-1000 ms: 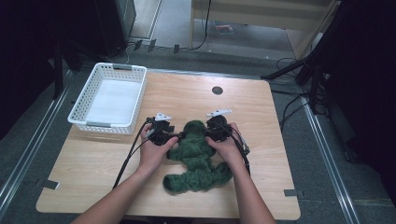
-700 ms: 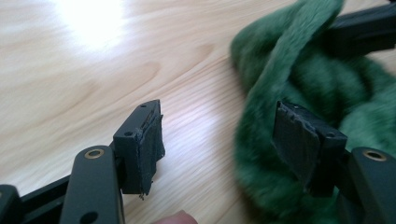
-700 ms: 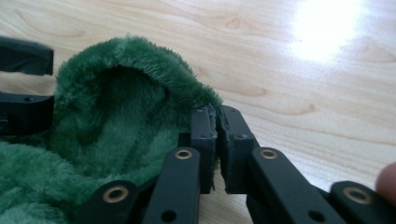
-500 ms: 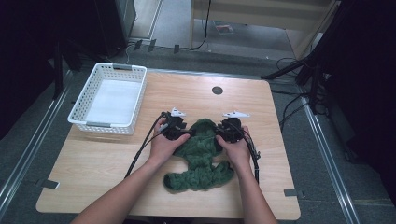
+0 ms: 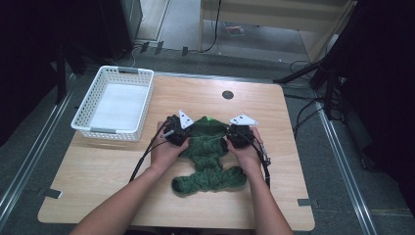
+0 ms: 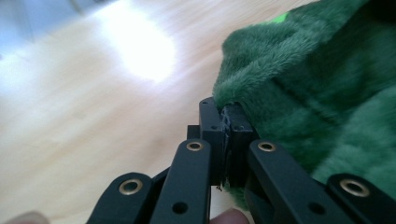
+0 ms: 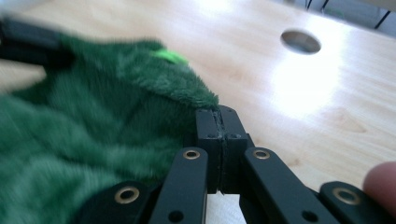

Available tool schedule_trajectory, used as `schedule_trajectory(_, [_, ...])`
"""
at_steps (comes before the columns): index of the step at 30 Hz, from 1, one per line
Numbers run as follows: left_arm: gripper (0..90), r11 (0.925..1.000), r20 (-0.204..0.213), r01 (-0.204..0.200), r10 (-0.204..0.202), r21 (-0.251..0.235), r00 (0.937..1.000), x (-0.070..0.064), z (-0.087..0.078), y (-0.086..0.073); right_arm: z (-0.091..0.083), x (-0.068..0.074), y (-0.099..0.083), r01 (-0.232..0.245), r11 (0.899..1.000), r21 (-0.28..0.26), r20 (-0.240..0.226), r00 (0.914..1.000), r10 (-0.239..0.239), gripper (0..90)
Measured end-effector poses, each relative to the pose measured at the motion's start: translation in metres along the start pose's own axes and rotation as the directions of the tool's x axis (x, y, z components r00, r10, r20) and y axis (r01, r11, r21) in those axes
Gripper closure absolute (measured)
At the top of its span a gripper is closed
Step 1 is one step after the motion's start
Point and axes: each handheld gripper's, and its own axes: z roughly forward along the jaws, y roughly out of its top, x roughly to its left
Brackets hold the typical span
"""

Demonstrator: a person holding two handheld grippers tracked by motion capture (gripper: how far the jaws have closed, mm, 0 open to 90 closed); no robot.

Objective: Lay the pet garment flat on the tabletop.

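**Two pinches, one green garment, and a basket off at ten o'clock**

Start with the table [image 5: 274,196]: pale wood, with a round hole [image 5: 227,94] at twelve o'clock near the far edge. The white basket [image 5: 147,93] sits at ten o'clock from the work, well apart from it, with nothing visible inside.

Dead centre lies the fuzzy green garment [image 5: 208,152], flat on the wood. Its long axis runs twelve to six: the wide upper part points away from the person, the two leg-like ends trail back toward six. A bright green tag [image 7: 170,57] shows at the far edge.

Now the hands. The left gripper [image 5: 175,133] is at nine o'clock of the upper part, the right gripper [image 5: 239,134] at three, so the cloth lies directly between them, each one on its own side edge. Neither is nearer; it's an even two-handed hold across the short axis.

In the left gripper view the jaws are clamped together with a fold of green pile caught at the tips [image 6: 229,119]. In the right gripper view the jaws also meet, nipping the very edge of the cloth at its corner [image 7: 205,105].

My read: whatever comes next, a lift or a fold, turns on that symmetry. With both pinches at the far end, the six o'clock end would hang or drag, and the basket calls for a swing toward ten.
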Motion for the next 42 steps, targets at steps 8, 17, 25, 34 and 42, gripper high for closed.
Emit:
schedule_trajectory(8, [54.2, 0.9792, 0.254, 0.202, -0.191, -0.018, 0.9481, 0.023, -0.003, -0.012, -0.002, -0.027, -0.009, -0.260, 0.955, 0.145, -0.090, 0.9574, 0.274, 58.0])
schedule_trajectory(17, [56.6, 0.9383, 0.256, 0.341, -0.316, -0.059, 0.9138, 0.037, -0.004, 0.014, -0.027, -0.034, 0.018, -0.370, 0.928, 0.053, -0.200, 0.9061, 0.373, 78.6])
schedule_trajectory(25, [66.2, 0.9473, 0.247, 0.280, -0.312, 0.155, 0.9174, 0.017, 0.031, 0.009, 0.032, 0.009, 0.035, -0.240, 0.960, 0.146, -0.129, 0.9573, 0.259, 84.6])
schedule_trajectory(34, [71.6, 0.9590, 0.157, 0.249, -0.269, 0.135, 0.9501, 0.016, 0.033, 0.005, 0.041, 0.004, 0.002, -0.259, 0.944, 0.202, -0.121, 0.9505, 0.286, 83.3])
schedule_trajectory(42, [67.1, 0.9519, 0.146, 0.287, -0.301, 0.106, 0.9425, 0.021, 0.029, 0.009, 0.046, 0.000, 0.002, -0.295, 0.939, 0.176, -0.128, 0.9391, 0.319, 75.5])
